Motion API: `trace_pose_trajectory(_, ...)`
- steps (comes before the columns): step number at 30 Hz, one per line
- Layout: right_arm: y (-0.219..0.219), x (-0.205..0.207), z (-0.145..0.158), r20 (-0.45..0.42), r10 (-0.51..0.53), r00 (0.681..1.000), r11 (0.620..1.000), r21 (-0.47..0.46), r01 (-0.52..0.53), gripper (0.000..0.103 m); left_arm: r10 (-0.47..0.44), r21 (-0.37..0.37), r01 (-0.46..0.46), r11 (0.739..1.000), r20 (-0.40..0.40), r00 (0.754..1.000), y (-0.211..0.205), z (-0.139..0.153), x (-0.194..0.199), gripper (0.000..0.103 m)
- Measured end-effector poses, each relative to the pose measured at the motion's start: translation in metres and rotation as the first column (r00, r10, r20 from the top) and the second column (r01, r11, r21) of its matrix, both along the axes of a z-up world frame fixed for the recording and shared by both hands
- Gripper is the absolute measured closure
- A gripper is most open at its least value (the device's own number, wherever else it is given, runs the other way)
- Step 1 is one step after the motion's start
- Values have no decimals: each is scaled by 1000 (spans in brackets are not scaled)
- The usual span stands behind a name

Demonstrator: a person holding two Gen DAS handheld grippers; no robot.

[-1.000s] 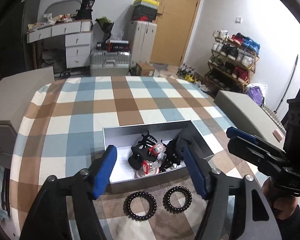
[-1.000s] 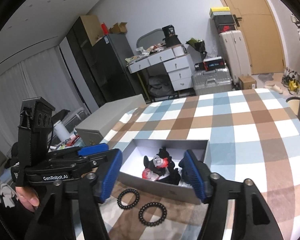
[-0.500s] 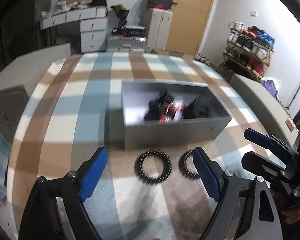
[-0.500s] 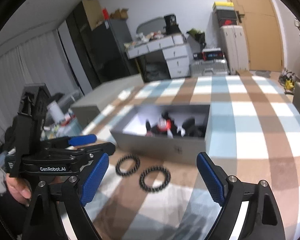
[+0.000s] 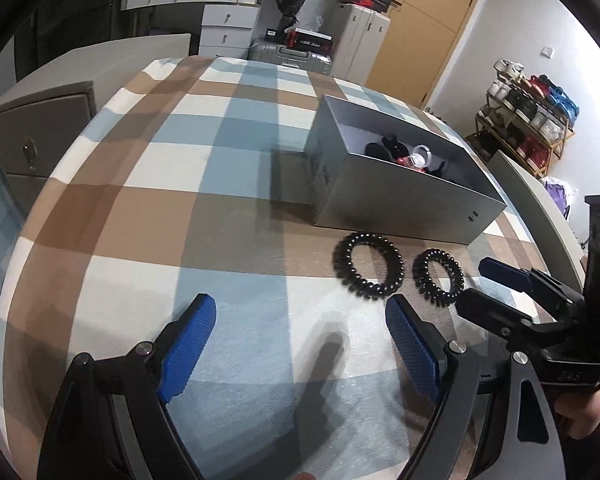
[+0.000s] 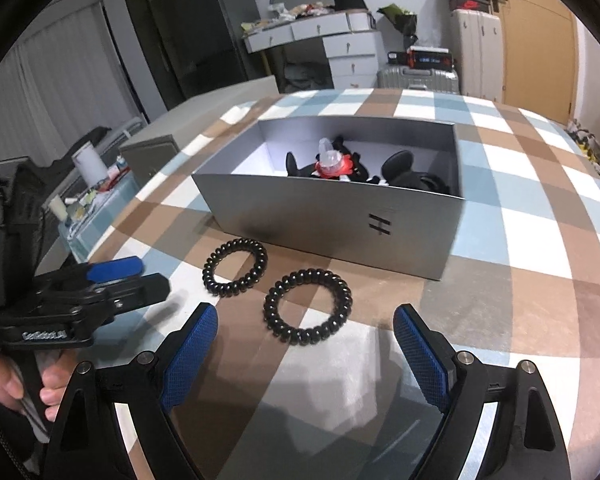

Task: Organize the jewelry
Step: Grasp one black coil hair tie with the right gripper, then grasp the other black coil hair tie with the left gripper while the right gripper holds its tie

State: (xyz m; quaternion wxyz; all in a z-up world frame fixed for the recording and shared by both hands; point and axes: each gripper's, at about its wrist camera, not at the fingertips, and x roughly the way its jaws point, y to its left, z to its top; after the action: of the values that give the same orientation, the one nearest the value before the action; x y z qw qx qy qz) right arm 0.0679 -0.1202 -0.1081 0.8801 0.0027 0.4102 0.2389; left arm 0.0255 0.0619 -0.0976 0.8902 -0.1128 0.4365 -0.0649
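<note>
Two black spiral hair ties lie on the checked tablecloth in front of a grey open box [image 6: 328,220]. The left tie [image 6: 235,268] also shows in the left wrist view [image 5: 368,265]. The right tie [image 6: 308,306] also shows in the left wrist view [image 5: 439,276]. The box [image 5: 400,208] holds black hair clips and a red and clear clip [image 6: 332,162]. My right gripper [image 6: 306,350] is open and empty, just short of the right tie. My left gripper [image 5: 300,340] is open and empty, low over the cloth, left of the ties.
The table [image 5: 180,200] carries a blue, brown and white checked cloth. Grey cabinets stand at its left [image 5: 40,128] and right [image 5: 532,196]. A shoe rack [image 5: 528,108], suitcases and a white desk stand behind.
Both grippers have pulled back from over the box and dropped low toward the cloth. The left one swung left; the ties now lie ahead of the right gripper's open jaws.
</note>
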Motion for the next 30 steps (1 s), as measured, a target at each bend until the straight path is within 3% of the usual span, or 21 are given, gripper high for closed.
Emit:
trace_pose_trajectory(3, 12, 5, -5, -14, 4, 1000, 998, -61, -5, 15, -3, 5, 3, 1000, -3, 1000, 1, -1, -1, 19)
trace_pose_trajectory(9, 24, 6, -8, -1, -2, 1000, 989, -150, 2, 29, -16, 8, 15, 1000, 15, 1000, 1, 0, -1, 19)
trace_pose_trajectory(13, 30, 4, -8, 21, 8, 1000, 980, -198, -3, 51, -23, 13, 23, 1000, 15, 1000, 1, 0, 0, 19)
trace_pose_trajectory(19, 31, 3, -6, 24, 22, 999, 982, -186, -17, 68, -23, 11, 23, 1000, 17, 1000, 2, 2, 0, 19)
trace_pose_trajectory(21, 29, 3, -6, 17, 24, 1000, 986, -166, -21, 69, -25, 15, 25, 1000, 16, 1000, 0, 2, 0, 19)
trace_pose_trajectory(25, 12, 8, -4, -48, 13, 999, 1000, -3, -13, 69, -34, 23, 34, 999, 13, 999, -1, 2, 2, 19)
trace_pose_trajectory(30, -3, 1, 3, -16, -3, 1000, 999, 46, 3, 69, -49, 30, 49, 998, -1, 999, -5, 3, 10, 19)
